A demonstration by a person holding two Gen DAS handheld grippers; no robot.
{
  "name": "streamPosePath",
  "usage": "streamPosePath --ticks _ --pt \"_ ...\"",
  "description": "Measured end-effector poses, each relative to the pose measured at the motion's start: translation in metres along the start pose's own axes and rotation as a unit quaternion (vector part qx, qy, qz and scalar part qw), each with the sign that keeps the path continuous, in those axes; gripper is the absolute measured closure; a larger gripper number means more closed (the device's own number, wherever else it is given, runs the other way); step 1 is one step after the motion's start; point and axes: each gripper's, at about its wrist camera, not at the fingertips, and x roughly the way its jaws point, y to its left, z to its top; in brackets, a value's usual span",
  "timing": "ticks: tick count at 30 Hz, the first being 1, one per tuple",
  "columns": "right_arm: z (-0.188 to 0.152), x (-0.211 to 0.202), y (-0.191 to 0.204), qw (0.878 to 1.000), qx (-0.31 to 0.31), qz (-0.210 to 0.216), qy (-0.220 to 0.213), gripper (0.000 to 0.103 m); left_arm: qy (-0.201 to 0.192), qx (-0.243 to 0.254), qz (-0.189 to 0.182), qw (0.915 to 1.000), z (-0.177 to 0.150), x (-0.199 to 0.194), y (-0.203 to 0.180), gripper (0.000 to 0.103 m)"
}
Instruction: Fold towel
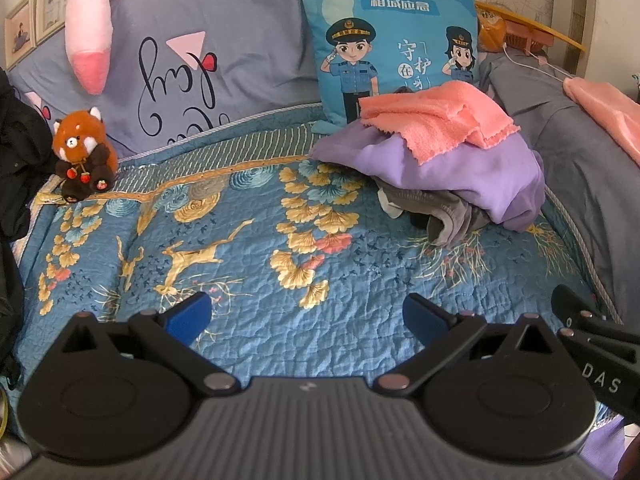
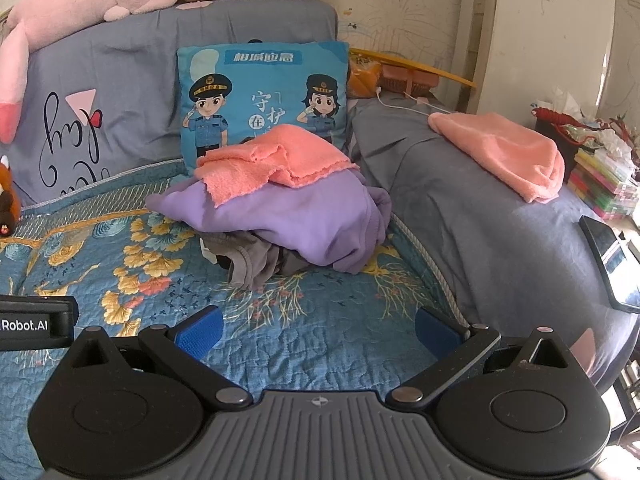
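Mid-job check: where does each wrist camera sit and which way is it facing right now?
Left wrist: behind the open left hand-held gripper, low over the quilt, facing the pillows; the right hand-held gripper's edge shows at right.
Right wrist: behind the open right hand-held gripper, same heading, more rightward; the left unit's edge shows at left.
Shared: pink towel on purple garment, blue cushion.
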Motion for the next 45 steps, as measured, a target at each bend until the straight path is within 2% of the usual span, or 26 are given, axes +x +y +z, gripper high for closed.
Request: streamPosePath --ticks 15,19,24,30,33,39,45 --pt "0.0 0.001 0.0 1.0 0.001 0.001 0.003 0.0 0.001 0.001 0.0 1.0 -0.001 0.001 0.0 0.0" --pt "-0.001 0.003 -0.003 1.0 0.009 0.013 -0.003 0.0 -0.006 0.008 -0.013 0.9999 -0.001 0.003 -0.001 0.0" --pt "0.002 0.006 -0.01 0.999 0.034 0.038 -0.019 0.0 -0.029 0.003 -0.029 0.9991 0.005 0.007 0.0 0.0" --pt "0.018 0.019 -0.005 0.999 0.001 0.025 -0.031 0.0 -0.054 0.016 -0.022 0.9982 0.023 0.016 -0.006 0.0" --pt "0.03 0.025 -0.005 0.998 -0.013 0.02 -0.054 0.0 -0.078 0.025 -0.029 0.9962 0.034 0.023 -0.011 0.0" --pt "0.045 0.044 -0.007 0.994 -0.049 0.034 -0.087 0.0 -0.108 0.021 -0.06 0.9921 0.052 0.045 -0.011 0.0" --pt "0.057 0.073 -0.011 0.992 -0.038 0.049 -0.11 0.0 -0.144 0.039 -0.07 0.9864 0.067 0.077 -0.02 0.0"
